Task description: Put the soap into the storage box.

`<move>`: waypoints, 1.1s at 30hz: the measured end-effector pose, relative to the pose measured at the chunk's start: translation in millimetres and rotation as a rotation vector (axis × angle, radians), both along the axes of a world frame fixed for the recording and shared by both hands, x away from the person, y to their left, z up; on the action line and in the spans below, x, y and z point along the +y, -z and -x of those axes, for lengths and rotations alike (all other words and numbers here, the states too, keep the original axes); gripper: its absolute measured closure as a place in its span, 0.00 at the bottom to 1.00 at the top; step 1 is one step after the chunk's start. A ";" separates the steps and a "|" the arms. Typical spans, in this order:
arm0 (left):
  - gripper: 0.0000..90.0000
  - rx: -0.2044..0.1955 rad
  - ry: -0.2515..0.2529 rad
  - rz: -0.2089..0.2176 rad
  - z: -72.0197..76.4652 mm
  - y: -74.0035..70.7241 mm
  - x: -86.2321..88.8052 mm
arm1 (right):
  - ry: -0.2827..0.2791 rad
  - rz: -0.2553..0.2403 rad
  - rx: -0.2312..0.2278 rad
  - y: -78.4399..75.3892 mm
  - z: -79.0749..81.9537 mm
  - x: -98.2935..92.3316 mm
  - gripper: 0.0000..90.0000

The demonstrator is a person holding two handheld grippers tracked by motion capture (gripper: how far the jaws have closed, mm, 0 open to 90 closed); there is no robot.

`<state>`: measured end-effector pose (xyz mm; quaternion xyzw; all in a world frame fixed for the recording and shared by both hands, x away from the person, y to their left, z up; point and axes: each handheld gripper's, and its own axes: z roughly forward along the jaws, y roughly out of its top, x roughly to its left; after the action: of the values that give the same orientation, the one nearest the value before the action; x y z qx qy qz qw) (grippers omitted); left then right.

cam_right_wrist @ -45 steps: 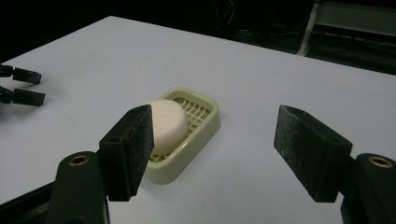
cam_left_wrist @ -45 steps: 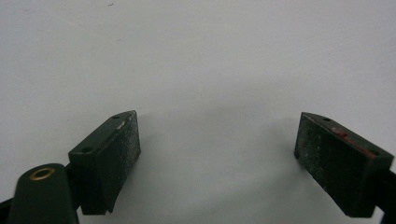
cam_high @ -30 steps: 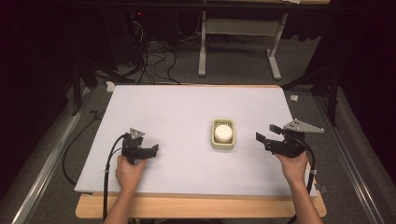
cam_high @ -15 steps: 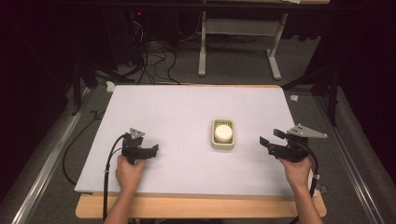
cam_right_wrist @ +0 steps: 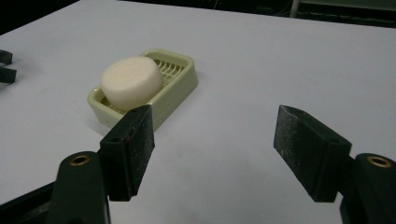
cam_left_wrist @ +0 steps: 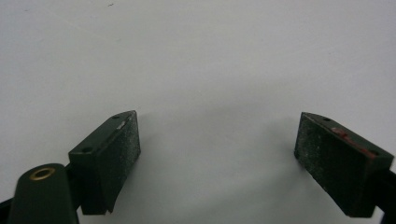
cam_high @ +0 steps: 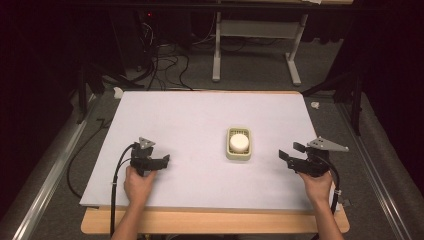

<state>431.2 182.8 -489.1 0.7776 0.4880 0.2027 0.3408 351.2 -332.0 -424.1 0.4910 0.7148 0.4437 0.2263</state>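
Soap [cam_high: 239, 141] in dish [cam_high: 238, 154] near table [cam_high: 190, 120] centre. Left claw [cam_high: 164, 160] released by front edge. Right claw [cam_high: 291, 151] released near right edge.

The soap [cam_high: 239, 142] is creamy white and plain, sitting in a pale yellow-green soap dish [cam_high: 238, 155] with a slotted grid base. The tabletop [cam_high: 200, 120] carries a plain, very pale lilac-white sheet, with a light wood edge showing at 6 o'clock. The left gripper [cam_high: 161, 161] and right gripper [cam_high: 287, 152] are black; their jaws have dark, speckled pads, brass-coloured rivets, and each gripper bears a grey plate. A faint red smear marks one left jaw. The floor [cam_high: 395, 165] is dark grey.
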 end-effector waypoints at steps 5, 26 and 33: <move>0.16 -0.002 0.000 0.000 0.1 0.1 -0.2 | 0.005 -0.005 0.014 6.9 -0.5 0.4 0.33; 0.16 -0.002 -0.001 -0.001 0.1 0.0 -0.2 | 0.019 0.038 0.093 37.6 -6.0 6.7 0.34; 0.16 -0.002 -0.001 -0.001 0.1 0.0 -0.2 | 0.029 0.119 0.161 49.1 -12.6 13.6 0.33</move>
<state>431.1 182.6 -489.1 0.7774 0.4878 0.2038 0.3408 363.9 -318.4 -473.2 0.5209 0.7485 0.3565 0.2032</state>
